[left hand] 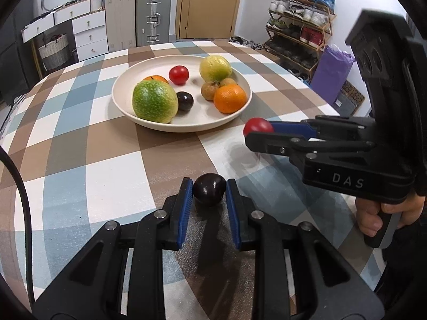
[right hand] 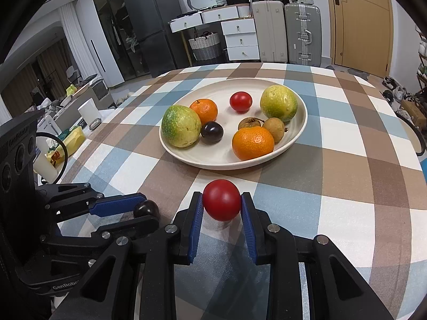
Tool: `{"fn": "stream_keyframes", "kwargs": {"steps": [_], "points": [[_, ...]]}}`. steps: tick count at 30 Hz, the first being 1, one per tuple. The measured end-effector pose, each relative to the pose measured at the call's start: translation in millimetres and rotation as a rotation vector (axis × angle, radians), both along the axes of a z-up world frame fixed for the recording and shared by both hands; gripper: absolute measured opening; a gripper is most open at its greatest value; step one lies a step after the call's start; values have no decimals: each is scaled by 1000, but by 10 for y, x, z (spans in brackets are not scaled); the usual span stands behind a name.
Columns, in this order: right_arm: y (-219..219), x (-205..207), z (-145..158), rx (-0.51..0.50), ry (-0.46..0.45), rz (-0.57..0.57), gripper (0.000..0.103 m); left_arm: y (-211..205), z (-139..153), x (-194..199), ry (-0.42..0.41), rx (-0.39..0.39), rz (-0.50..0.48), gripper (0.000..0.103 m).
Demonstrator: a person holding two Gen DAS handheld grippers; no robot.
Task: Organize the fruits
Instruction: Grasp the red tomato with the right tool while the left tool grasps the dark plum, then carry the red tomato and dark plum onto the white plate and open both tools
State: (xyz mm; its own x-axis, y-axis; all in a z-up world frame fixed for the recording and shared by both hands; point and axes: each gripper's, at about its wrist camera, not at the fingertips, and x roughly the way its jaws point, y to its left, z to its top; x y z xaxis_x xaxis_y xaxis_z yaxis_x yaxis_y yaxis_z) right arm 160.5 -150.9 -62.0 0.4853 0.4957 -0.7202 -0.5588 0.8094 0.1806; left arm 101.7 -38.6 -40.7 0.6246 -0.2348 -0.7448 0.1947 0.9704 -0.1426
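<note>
A cream plate (left hand: pixel 125 106) (right hand: pixel 301 130) sits mid-table with several fruits: two green-yellow ones, two oranges, a red tomato (left hand: pixel 178 74), a dark plum (left hand: pixel 184 100) and two brown longans. My left gripper (left hand: pixel 209 190) is shut on a second dark plum (left hand: pixel 209 188), just above the cloth, in front of the plate. It also shows in the right wrist view (right hand: pixel 145 209). My right gripper (right hand: pixel 221 204) is shut on a red tomato (right hand: pixel 221 203), held near the plate's front edge, also in the left wrist view (left hand: pixel 258 127).
The table has a blue, brown and white checked cloth (left hand: pixel 93 160). A shoe rack (left hand: pixel 299 26) and purple bag (left hand: pixel 331 74) stand off the right. Suitcases and drawers line the back wall. Clutter lies on a surface off the left (right hand: pixel 64 138).
</note>
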Motion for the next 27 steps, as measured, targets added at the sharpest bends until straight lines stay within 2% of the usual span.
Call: {"fn": "stream_keyframes", "kwargs": {"steps": [9, 27], "points": [[-27, -24, 76, 30, -29, -2, 29, 164, 163, 25, -54, -51, 54, 23], [-203, 90, 307, 83, -92, -31, 29, 198, 377, 384, -117, -53, 101, 23]]}}
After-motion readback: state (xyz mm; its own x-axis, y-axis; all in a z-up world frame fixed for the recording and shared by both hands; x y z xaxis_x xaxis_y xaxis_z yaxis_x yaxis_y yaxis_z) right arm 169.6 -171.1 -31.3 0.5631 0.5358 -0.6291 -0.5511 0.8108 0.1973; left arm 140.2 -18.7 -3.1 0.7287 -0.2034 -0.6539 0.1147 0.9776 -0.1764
